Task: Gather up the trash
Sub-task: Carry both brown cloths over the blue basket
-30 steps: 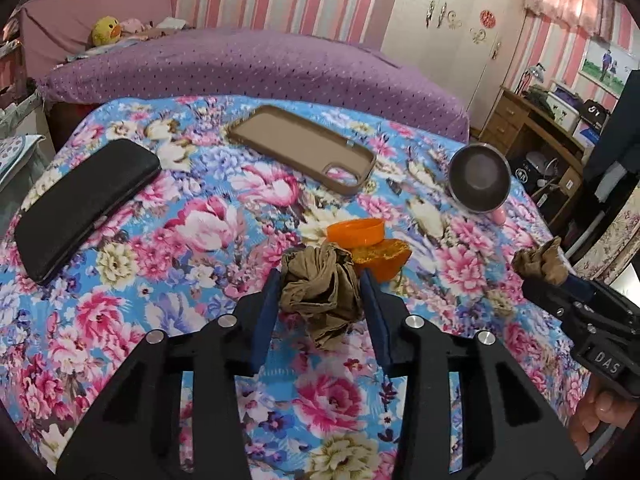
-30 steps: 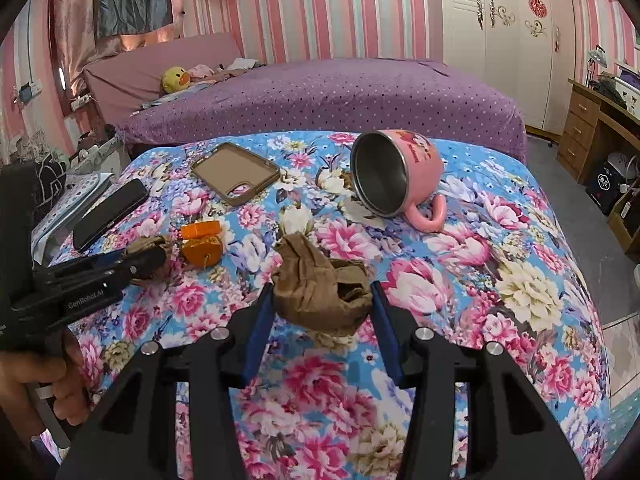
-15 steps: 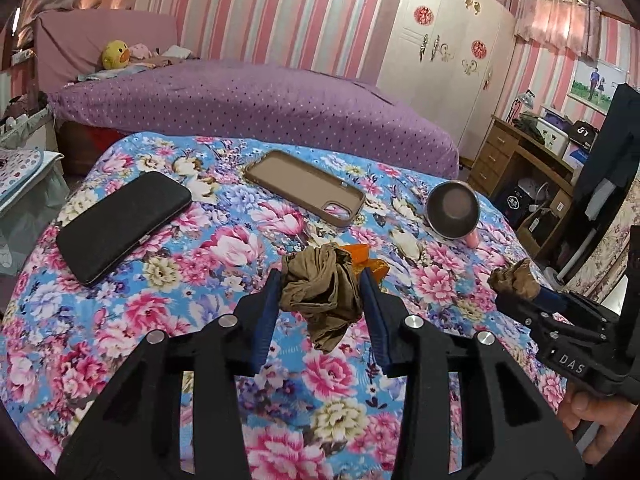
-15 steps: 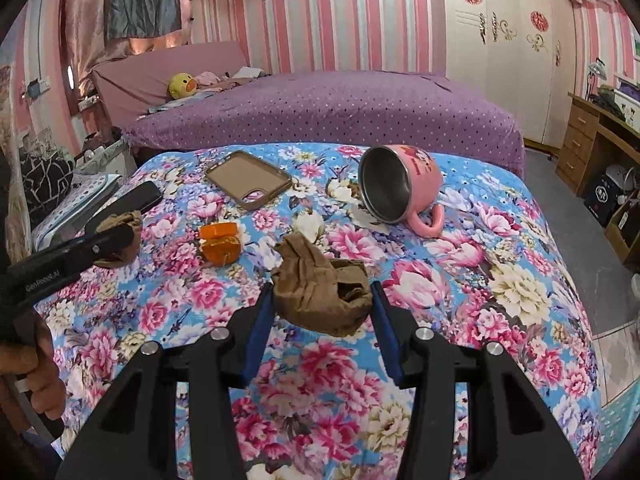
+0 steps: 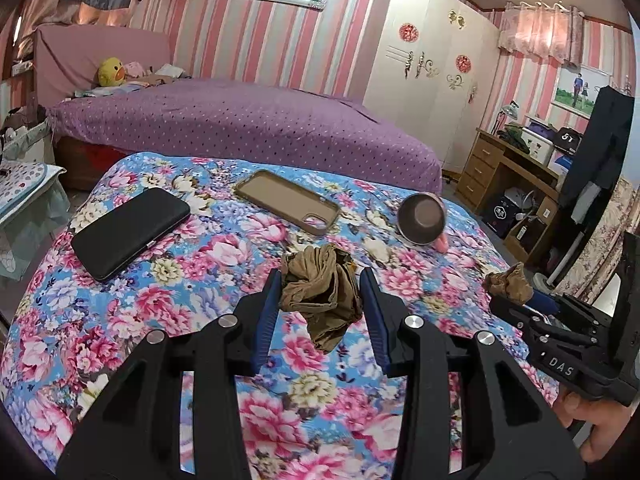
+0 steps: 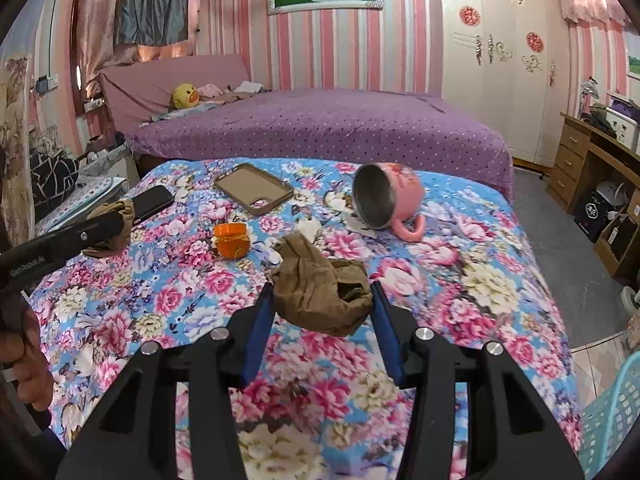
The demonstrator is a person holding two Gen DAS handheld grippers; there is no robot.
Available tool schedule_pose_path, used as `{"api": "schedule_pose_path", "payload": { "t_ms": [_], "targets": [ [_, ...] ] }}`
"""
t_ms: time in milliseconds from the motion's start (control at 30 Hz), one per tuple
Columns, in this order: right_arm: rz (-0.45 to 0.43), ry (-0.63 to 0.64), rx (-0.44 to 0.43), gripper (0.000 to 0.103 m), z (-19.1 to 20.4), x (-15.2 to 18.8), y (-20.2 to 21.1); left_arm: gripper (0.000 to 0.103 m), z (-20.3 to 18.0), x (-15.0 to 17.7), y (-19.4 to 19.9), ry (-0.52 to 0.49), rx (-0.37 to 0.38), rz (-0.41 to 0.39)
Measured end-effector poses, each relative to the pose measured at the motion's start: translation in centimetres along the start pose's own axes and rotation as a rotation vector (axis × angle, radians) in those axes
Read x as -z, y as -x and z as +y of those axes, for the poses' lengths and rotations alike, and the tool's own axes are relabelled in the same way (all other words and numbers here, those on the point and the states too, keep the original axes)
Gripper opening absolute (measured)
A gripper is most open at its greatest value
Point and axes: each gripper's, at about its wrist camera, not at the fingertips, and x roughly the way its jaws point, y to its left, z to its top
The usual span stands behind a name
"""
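My left gripper is shut on a crumpled brown wad and holds it above the floral table. My right gripper is shut on a second crumpled brown wad, also lifted above the cloth. The right gripper with its wad shows at the right of the left wrist view. The left gripper with its wad shows at the left of the right wrist view. An orange peel piece lies on the cloth between them.
A black phone, a tan phone case and a tipped pink mug lie on the table. A turquoise basket stands at the lower right, off the table edge. A purple bed is behind.
Both grippers have risen and drawn back from the table with their wads. The orange peel is now hidden behind the left wad in the left wrist view.
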Motion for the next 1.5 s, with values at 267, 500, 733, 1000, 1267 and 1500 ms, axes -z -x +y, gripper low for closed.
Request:
{"api": "schedule_pose_path", "payload": {
  "t_ms": [267,500,733,1000,1267,1500],
  "targets": [
    [-0.061,-0.053,0.012,0.047,-2.3,1.0,4.5,0.039,-4.4,0.5,1.8,-0.072,0.035,-0.031],
    [-0.086,-0.040,0.079,0.047,-6.4,1.8,8.3,0.039,-8.4,1.4,2.5,-0.091,0.080,-0.031],
    [-0.110,-0.117,0.175,0.048,-13.5,3.6,12.7,0.039,-15.5,1.9,2.8,-0.129,0.173,-0.023],
    [-0.109,-0.167,0.296,0.048,-20.1,6.1,17.3,0.039,-24.2,3.4,2.2,-0.172,0.314,0.002],
    [-0.098,-0.214,0.388,0.048,-24.9,8.5,20.2,0.039,-31.3,6.2,-0.3,-0.209,0.412,0.081],
    [-0.057,-0.269,0.416,0.048,-27.7,11.1,20.6,0.039,-34.5,9.1,-1.8,-0.220,0.481,0.127]
  ]
}}
